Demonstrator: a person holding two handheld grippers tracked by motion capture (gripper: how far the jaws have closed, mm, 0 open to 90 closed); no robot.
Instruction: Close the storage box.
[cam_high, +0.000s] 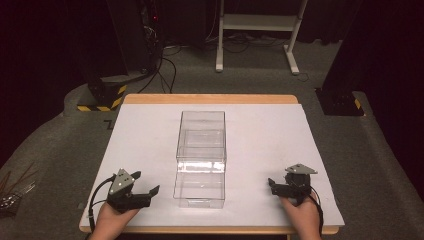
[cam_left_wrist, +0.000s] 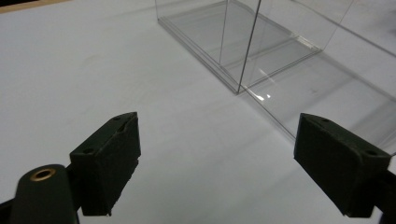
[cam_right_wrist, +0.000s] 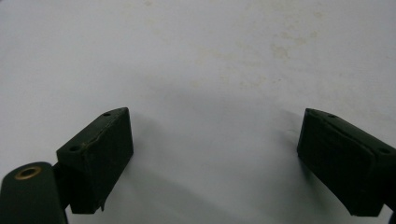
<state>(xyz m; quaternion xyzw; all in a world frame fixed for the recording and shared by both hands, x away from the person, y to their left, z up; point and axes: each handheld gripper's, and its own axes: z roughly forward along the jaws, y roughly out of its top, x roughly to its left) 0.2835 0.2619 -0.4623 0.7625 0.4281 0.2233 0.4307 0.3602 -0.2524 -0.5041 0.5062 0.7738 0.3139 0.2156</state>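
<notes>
From the high view, the clear box (cam_high: 201, 159) sits mid-table on the white sheet (cam_high: 145, 140), the left gripper (cam_high: 145, 192) low at its left and the right gripper (cam_high: 275, 184) well apart at its right (each in a hand). Left gripper view: jaws spread wide, nothing between them, the box (cam_left_wrist: 261, 51) just ahead to the right. Right gripper view: jaws released too, over bare white sheet (cam_right_wrist: 196, 70).

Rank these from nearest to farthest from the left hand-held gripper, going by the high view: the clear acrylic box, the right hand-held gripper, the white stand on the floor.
1. Clear acrylic box, mid-table, just right of the left hand-held gripper.
2. Right hand-held gripper, across the table's near edge.
3. White stand, on the floor beyond the table's far edge.
</notes>
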